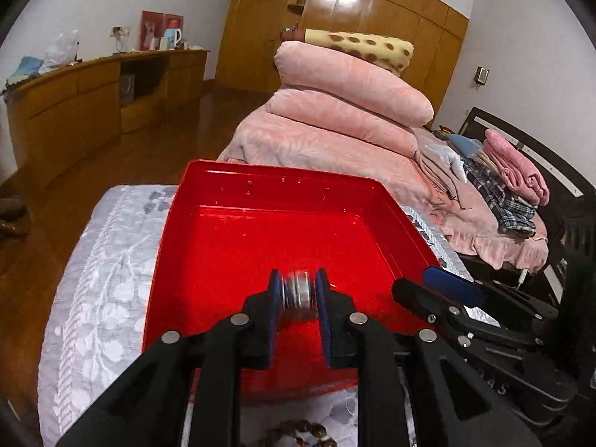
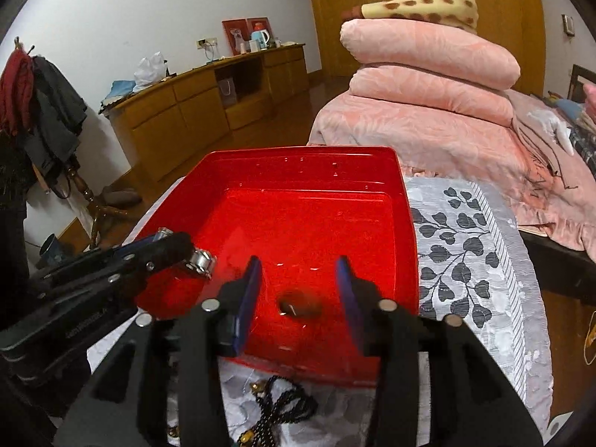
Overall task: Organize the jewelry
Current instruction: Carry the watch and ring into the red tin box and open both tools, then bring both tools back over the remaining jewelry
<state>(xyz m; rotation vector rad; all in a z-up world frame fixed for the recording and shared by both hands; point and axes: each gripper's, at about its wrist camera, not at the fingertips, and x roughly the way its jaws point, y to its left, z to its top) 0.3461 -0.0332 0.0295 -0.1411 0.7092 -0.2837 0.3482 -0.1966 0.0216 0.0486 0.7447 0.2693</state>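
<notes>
A red tray [image 1: 283,190] sits on a grey leaf-patterned cloth. My left gripper [image 1: 298,292] is shut on a silver metal bracelet [image 1: 298,290] and holds it over the tray's near part; the bracelet also shows in the right wrist view [image 2: 201,260]. My right gripper [image 2: 298,290] is open over the tray [image 2: 298,164], with a small dark blurred piece [image 2: 301,303] between its fingers, apart from both pads. A black beaded necklace [image 2: 275,409] lies on the cloth in front of the tray. Brown beads [image 1: 305,432] show at the bottom of the left wrist view.
The cloth [image 2: 465,246] covers a table beside a bed with stacked pink quilts [image 1: 346,89]. A wooden sideboard [image 1: 93,97] runs along the far wall. A coat stand with clothes [image 2: 41,111] is at the left.
</notes>
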